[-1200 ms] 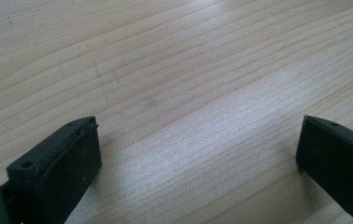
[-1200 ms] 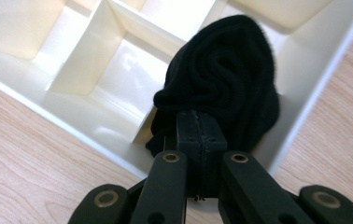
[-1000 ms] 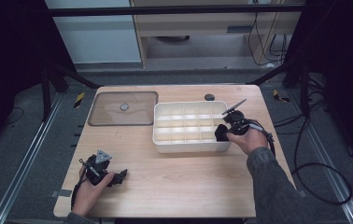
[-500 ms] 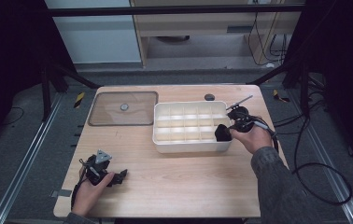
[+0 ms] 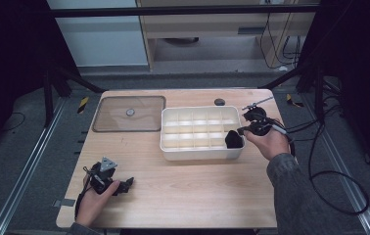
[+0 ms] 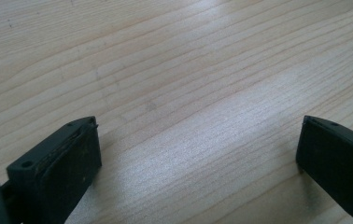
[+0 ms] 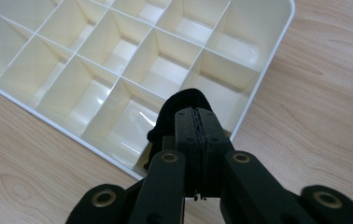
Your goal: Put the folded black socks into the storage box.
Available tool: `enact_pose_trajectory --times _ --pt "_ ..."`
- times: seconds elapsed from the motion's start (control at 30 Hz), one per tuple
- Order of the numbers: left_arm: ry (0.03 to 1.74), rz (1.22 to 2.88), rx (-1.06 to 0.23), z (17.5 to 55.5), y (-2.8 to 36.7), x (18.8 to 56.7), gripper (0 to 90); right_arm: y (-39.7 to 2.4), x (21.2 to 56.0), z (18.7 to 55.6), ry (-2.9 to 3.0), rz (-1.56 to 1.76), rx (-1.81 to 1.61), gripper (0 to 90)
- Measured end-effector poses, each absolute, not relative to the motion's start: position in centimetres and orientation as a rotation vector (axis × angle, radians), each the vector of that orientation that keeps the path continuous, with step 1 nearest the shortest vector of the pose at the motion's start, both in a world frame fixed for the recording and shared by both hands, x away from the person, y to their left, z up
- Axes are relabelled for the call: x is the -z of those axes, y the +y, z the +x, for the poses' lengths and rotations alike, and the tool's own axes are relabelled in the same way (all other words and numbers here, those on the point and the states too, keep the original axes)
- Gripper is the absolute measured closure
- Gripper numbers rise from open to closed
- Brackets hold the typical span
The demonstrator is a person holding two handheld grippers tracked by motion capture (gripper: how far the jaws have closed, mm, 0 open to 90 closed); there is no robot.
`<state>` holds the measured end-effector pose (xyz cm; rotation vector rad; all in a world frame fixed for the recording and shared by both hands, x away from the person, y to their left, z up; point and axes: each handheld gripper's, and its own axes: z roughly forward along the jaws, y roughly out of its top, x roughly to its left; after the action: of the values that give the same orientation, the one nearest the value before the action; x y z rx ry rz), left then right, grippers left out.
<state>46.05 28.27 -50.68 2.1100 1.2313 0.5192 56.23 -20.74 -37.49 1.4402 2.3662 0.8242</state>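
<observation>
Over tray corner, limp black cloth

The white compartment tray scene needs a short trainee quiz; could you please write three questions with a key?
1. True or false: the left gripper rests on the bare wooden table with its jaws apart.
2. What does the right gripper pinch over the white plastic compartment tray? A) a yellow block B) a small black cloth-like item C) a metal spoon
3. Fill in: the clear brownish rectangular lid lies flat on the table to the tray's ____ in the high view.

Key: 1 true; 2 B; 3 left.
</observation>
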Motion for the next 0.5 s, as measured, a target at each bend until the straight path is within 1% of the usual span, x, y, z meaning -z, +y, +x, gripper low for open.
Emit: enact_pose_trajectory --times 0.23,0.33,0.5 --pt "1.23 2.108 -0.522 46.1 28.3 50.7 0.0 -21.2 36.9 55.8 2.32 1.43 -0.886 78.6" --pt "1.229 2.107 -0.523 46.1 28.3 50.7 0.0 -21.5 36.6 55.6 2.307 1.43 -0.912 72.4" --pt "1.229 2.104 -0.523 46.1 28.2 50.7 0.0 -21.8 36.4 55.5 2.268 1.447 -0.942 52.8"
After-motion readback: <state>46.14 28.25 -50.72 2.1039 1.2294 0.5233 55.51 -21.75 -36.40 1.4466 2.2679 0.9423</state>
